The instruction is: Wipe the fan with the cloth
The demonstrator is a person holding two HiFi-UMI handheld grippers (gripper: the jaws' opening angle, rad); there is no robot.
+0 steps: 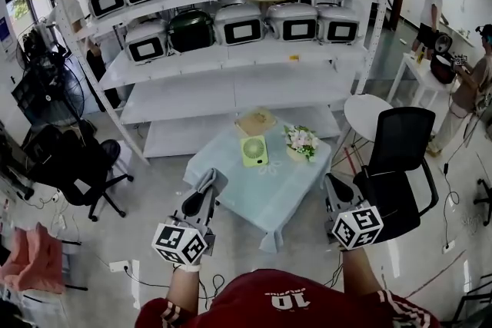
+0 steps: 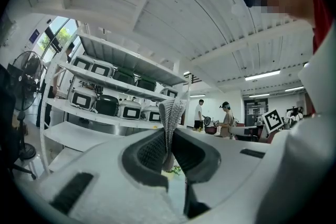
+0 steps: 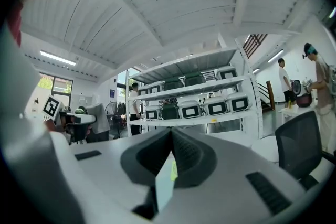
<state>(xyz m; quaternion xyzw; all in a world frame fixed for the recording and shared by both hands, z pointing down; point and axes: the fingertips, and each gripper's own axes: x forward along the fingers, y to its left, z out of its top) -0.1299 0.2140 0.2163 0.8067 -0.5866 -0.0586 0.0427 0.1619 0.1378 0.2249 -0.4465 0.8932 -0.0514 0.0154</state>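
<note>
A small green fan (image 1: pixel 254 150) stands upright near the middle of a low table (image 1: pixel 231 184) covered in pale blue. My left gripper (image 1: pixel 209 187) hangs over the table's near left corner, shut on a grey cloth (image 1: pixel 214 178). In the left gripper view the cloth (image 2: pixel 171 115) sticks up from between the closed jaws of the left gripper (image 2: pixel 167 140). The right gripper (image 1: pixel 331 186) is held off the table's near right corner, apart from the fan. Its jaws meet with nothing between them in the right gripper view (image 3: pixel 171 139).
A flower pot (image 1: pixel 300 140) and a tan basket (image 1: pixel 255 121) share the table with the fan. White shelves (image 1: pixel 231 81) of cookers stand behind it. A black office chair (image 1: pixel 400 165) and a round white table (image 1: pixel 367 115) are at the right, another black chair (image 1: pixel 77 161) at the left.
</note>
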